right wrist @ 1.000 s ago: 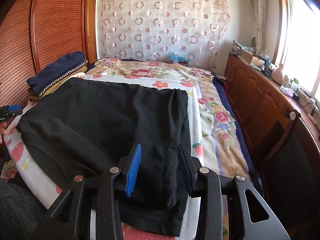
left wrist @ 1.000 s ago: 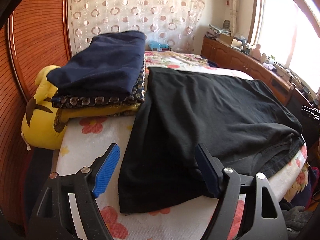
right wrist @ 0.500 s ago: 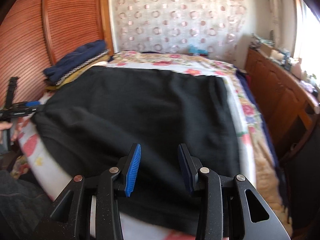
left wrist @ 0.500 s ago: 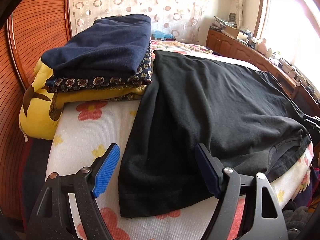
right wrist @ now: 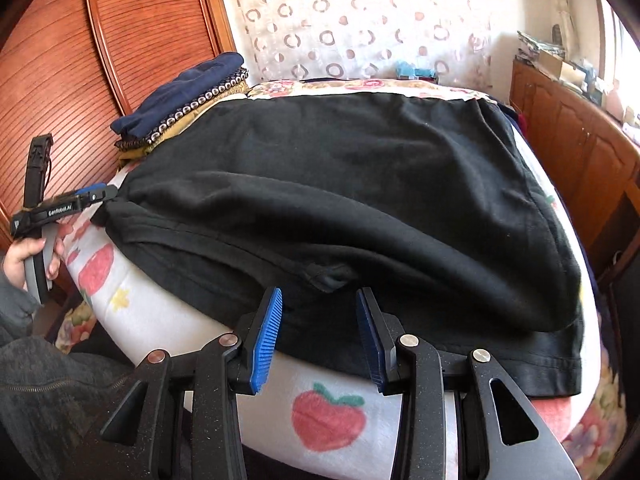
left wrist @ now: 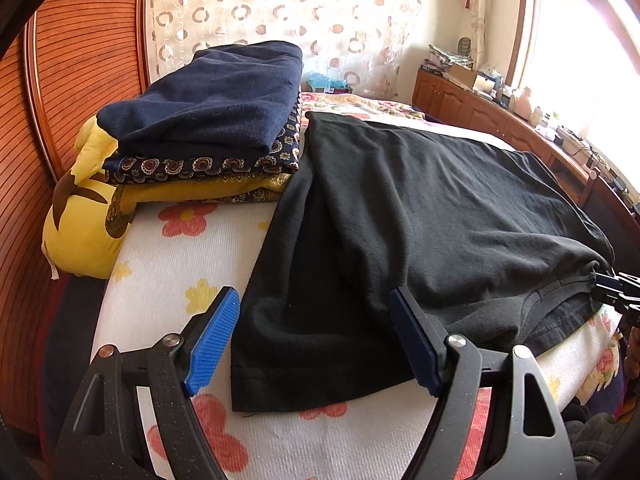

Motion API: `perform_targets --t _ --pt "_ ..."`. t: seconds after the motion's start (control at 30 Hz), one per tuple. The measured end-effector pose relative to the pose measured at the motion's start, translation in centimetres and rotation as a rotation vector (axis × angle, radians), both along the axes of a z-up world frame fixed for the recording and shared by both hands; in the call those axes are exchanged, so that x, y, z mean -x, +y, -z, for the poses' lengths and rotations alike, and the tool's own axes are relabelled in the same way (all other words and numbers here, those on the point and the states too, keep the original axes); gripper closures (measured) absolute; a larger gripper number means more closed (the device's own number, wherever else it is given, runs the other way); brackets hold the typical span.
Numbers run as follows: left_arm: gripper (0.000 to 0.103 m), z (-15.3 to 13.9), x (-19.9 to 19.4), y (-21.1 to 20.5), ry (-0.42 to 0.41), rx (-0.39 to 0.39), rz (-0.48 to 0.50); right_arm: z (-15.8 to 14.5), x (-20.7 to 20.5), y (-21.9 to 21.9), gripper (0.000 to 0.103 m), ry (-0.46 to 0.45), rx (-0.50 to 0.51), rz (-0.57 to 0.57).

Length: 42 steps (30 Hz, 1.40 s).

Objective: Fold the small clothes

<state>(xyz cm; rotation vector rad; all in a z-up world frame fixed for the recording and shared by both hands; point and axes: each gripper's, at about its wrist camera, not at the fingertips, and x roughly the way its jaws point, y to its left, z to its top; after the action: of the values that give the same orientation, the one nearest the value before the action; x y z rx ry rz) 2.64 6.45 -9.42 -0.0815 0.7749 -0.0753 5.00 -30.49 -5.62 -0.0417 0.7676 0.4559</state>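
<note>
A black garment (left wrist: 420,216) is spread across the bed (left wrist: 192,264), on a white cover printed with flowers and strawberries. Its upper layer appears to be doubled over a lower one along the near edge, so a first fold is judged to be done or under way; further folds and the transfer to a pile are judged to be left. A stack of folded clothes (left wrist: 208,120) is seen at the head of the bed, just beside the garment's far corner: a navy piece on top, a paisley-patterned one under it, and a yellow one below. This suggests that several items are already finished.

The left tool (left wrist: 316,340) is held wide open over the garment's near corner, with cloth seen between the blue pads but not gripped. The right tool (right wrist: 320,340) is likewise open, its pads apart over the garment's near hem, and nothing is clamped.

In the right wrist view, lettering that reads roughly "GenRobot.AI" is made out on the body of the left tool. No other readable writing is found; no label is visible on the garment.
</note>
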Motion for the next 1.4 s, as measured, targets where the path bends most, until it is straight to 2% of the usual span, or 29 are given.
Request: perform_targets --t 0.1,0.17,0.37,0.77,1.07,1.1,1.27,1.4 --pt "0.025 -0.1 0.0 0.0 -0.006 0.001 -0.005 0.1 -0.3 0.5 0.072 -0.009 0.006 -0.003" --pt "0.025 -0.1 0.1 0.1 -0.008 0.002 -0.008 0.2 -0.5 0.8 0.093 -0.012 0.02 -0.005" --pt "0.025 0.1 -0.1 0.2 -0.009 0.0 -0.018 0.3 0.8 1.9 0.097 -0.001 -0.011 -0.082" --pt "0.025 0.3 -0.4 0.3 -0.004 -0.013 -0.026 -0.4 1.4 1.2 0.096 -0.005 0.016 -0.084" --pt "0.025 1.0 -0.7 0.5 0.02 -0.019 -0.035 -1.6 2.1 0.7 0.092 -0.065 0.048 -0.01" --pt "0.025 1.1 -0.8 0.6 0.023 -0.018 -0.036 -1.9 2.1 0.6 0.09 -0.074 0.054 0.0" --pt "0.025 1.5 -1.0 0.7 0.037 -0.005 -0.034 -2.5 1.9 0.7 0.069 -0.113 0.07 0.022" --pt "0.025 1.5 -1.2 0.8 0.043 0.017 -0.015 -1.7 0.8 1.4 0.066 -0.13 0.089 0.031"
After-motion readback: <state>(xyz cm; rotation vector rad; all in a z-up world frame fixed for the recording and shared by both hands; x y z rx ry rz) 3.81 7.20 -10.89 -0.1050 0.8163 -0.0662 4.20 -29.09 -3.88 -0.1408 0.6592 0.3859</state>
